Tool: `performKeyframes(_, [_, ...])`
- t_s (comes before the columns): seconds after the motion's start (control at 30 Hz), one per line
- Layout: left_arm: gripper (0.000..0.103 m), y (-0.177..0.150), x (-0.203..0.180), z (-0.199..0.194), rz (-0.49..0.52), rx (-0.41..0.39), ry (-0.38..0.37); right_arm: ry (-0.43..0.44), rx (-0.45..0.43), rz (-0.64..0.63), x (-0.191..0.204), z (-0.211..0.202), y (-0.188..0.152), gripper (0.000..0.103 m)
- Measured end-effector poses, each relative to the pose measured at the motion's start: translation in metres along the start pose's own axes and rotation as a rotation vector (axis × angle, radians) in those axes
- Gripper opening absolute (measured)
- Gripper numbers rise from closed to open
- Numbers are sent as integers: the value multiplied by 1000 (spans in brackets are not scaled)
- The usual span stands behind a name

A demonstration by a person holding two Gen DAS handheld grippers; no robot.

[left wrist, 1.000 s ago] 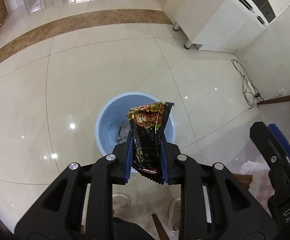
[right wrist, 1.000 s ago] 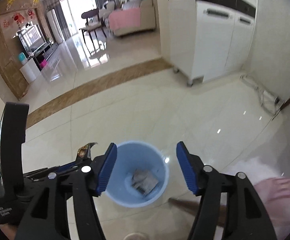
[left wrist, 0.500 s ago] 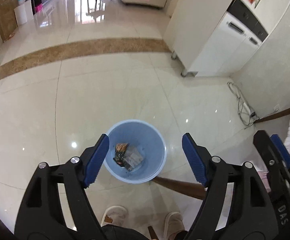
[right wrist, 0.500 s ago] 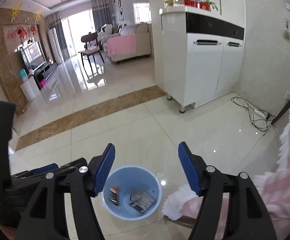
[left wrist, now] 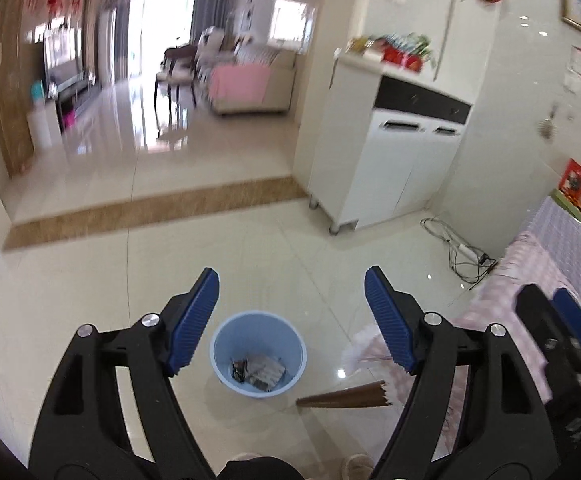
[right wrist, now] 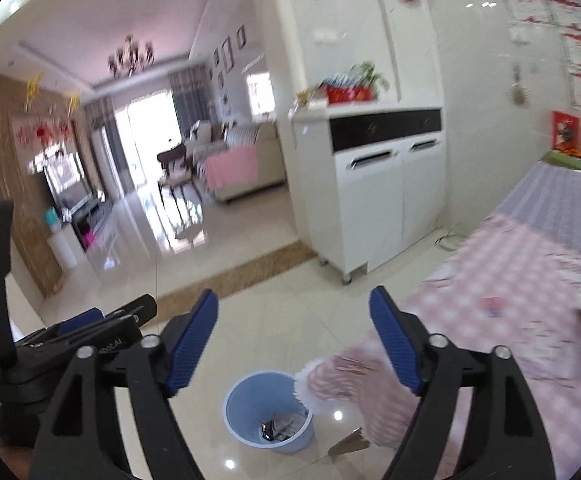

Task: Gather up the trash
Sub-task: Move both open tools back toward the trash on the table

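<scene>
Both grippers hang high over the floor, each with its jaws spread wide and nothing between them. The left gripper frames the blue bin at lower centre of its view, with the wrappers lying at the bin's bottom. The right gripper sees the same bin low in frame, just beside the pink-checked worktop.

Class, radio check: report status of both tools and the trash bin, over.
Left tool open, empty. Right tool open, empty. Blue bin on floor below, wrappers inside. Pink tablecloth edge beside bin; nothing blocking.
</scene>
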State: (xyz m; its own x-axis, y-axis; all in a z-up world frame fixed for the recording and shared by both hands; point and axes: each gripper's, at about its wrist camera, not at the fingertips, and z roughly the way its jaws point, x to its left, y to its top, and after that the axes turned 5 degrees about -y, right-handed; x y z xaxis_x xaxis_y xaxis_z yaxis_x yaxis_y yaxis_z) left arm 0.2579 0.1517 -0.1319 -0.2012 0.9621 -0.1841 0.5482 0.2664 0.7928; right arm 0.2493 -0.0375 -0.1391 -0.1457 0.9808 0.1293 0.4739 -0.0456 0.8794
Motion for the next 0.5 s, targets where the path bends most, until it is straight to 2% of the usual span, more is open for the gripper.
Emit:
performKeyframes(0.07, [75,-1,-18,-27,8,-35,-33,-8,-45,19,-17,-37,4,91])
performKeyframes(0.13, [75,-4,-37,-45,39,-58,-70,9,-70,33,-33,-64,5,96])
performKeyframes(0.23, [75,-12,-70,-68,117,-81,-93,-28,-99,36,-58,-99,2,98])
performKeyframes(0.3, [77,-18,-95,-82,147,-81,-133,-63,-113,56,-76,-119,0,99])
performKeyframes(0.4, [80,-26,-119,-94,174,-64,-196,-101,-125,89,-98,-137,-3,99])
performKeyframes(0.5, [80,-35,-146,-102,208,-47,-216,-128,-147,110,-120,-151,-7,99])
